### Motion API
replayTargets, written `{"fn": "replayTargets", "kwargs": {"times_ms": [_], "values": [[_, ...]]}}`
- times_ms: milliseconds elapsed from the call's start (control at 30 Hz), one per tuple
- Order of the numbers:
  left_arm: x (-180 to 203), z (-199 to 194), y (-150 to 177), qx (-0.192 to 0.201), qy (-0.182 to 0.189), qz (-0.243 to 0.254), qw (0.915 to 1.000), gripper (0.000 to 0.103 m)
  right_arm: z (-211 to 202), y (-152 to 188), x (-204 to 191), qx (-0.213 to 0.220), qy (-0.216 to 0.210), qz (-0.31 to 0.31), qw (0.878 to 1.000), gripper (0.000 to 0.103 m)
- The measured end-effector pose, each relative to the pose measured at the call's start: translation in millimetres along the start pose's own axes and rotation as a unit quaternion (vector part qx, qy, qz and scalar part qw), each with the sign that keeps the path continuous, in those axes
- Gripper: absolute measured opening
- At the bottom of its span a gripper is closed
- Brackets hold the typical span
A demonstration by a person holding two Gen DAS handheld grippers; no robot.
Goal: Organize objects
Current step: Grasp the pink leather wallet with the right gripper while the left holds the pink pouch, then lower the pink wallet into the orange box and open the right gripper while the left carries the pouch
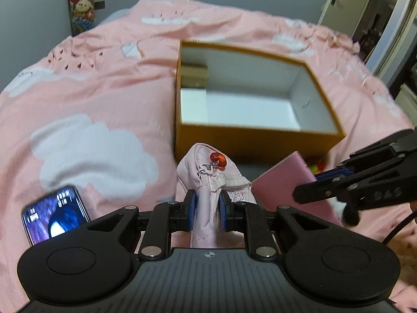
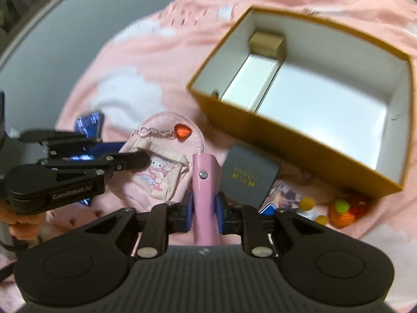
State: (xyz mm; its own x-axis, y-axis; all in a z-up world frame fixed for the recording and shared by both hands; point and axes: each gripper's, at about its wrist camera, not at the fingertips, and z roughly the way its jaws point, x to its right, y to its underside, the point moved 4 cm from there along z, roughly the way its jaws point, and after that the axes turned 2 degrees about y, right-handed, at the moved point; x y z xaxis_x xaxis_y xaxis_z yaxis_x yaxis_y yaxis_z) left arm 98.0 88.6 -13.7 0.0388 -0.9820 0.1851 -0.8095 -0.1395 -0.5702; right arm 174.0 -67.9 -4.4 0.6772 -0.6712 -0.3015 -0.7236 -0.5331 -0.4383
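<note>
Pink bedspread [image 1: 109,83] with white cloud print covers the whole work surface; grey wall behind, stuffed toys [image 1: 81,2] hanging at the far left corner. Open orange box [image 1: 256,135] with white lining sits mid-bed, holding a small gold box [image 2: 267,43] in one corner and a flat white piece beside it. Black card case [image 2: 249,176] with gold lettering lies just in front of the box, between it and the grippers. Lit phone [image 1: 56,212] lies on the spread to the left. Left gripper [image 1: 207,210] pinches a pale pink pouch [image 1: 206,180] bearing a red heart charm [image 2: 183,131]. Right gripper [image 2: 204,210] clamps a pink booklet [image 2: 204,180] edge-on. Small crocheted fruits [image 2: 341,212] cluster at the box's near corner.
</note>
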Motion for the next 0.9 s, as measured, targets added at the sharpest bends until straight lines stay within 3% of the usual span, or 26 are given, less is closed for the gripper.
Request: {"fn": "replayTargets", "kwargs": {"times_ms": [367,533,667,900], "values": [[5.9,-19.8,-67.3,0.081,0.030,0.009,0.9962,0.020,-67.3,-42.5,32.8,0.126,-0.027,0.079,0.989,0.018],[2.1,-2.8,-96.4,0.097,0.027,0.002,0.9949,0.020,-60.1,-77.5,63.7,0.169,-0.021,0.133,0.976,0.019],[-1.1,20.8,-111.0,0.094,0.019,0.007,0.9953,0.020,-19.8,-96.3,91.0,0.160,-0.003,0.167,0.973,0.019],[-6.8,52.3,-119.3,0.076,0.007,0.018,0.9969,0.020,70.3,-103.4,122.5,0.081,-0.014,0.222,0.972,0.019]]}}
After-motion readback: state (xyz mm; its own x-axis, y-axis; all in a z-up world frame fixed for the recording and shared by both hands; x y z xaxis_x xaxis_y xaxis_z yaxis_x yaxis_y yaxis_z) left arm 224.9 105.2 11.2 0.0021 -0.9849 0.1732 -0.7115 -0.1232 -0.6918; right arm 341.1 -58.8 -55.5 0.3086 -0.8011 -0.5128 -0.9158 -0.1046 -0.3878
